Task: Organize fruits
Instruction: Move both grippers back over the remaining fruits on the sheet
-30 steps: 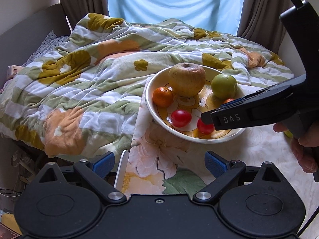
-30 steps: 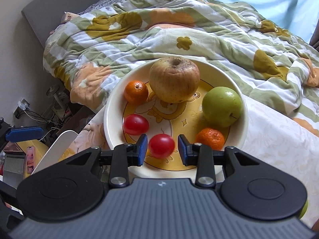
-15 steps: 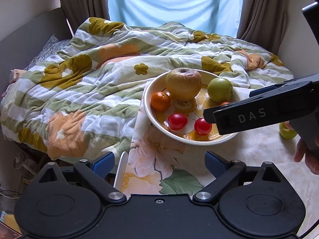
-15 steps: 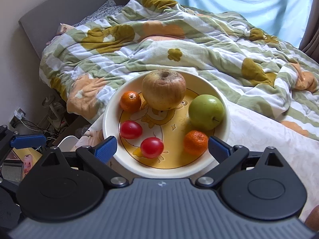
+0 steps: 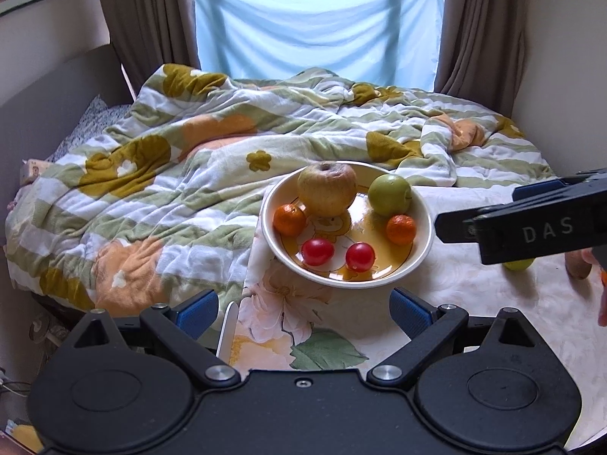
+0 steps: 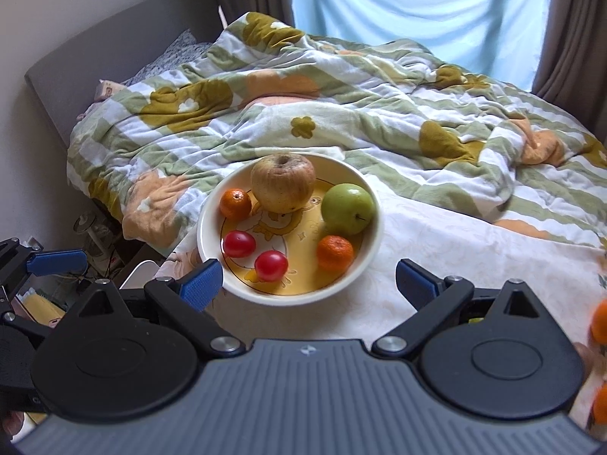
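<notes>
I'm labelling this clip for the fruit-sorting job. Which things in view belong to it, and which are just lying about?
Part of the job:
- bowl
- big yellow apple
- green apple
- two mandarins
- two tomatoes
- loose green fruit on the table
- both open grippers

Just lying about:
- quilt
- curtains
- flowered tablecloth

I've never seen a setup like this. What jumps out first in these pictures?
A round cream bowl with a yellow centre sits at the table's edge, holding a big russet apple, a green apple, two small oranges and two red tomatoes. Behind it sprawls a rumpled green-striped floral quilt. Below, the open right gripper frames the view.
</notes>
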Demonstrator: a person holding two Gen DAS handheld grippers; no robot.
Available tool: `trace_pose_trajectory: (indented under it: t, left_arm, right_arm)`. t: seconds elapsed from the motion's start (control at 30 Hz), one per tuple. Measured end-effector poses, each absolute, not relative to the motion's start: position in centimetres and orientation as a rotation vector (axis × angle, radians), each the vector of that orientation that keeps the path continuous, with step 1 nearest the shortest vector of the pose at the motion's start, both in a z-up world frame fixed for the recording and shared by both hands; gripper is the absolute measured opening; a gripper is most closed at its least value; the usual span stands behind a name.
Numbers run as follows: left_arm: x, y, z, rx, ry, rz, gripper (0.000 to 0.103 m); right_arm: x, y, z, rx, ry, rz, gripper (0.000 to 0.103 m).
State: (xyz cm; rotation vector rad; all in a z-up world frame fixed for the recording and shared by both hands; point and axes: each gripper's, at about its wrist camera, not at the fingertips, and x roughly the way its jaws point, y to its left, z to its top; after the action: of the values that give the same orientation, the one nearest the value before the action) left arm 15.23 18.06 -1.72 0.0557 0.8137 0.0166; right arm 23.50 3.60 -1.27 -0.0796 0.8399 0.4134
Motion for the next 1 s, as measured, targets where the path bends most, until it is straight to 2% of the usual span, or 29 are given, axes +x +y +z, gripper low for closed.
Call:
trace_pose_trajectory:
  t: [0.5, 1.0]
  left_arm:
    - [10.4, 8.9, 1.6, 0.085, 0.745, 0.062, 0.099]
    - [10.1, -2.2, 0.0, 0.087, 0.745, 0.026, 0.099]
  right_arm:
    - [15.9, -7.5, 2.3, -0.020, 0.792, 0.315, 0.103]
    - [12.0, -23.0, 1.2, -0.048, 0.782, 0.213, 0.103]
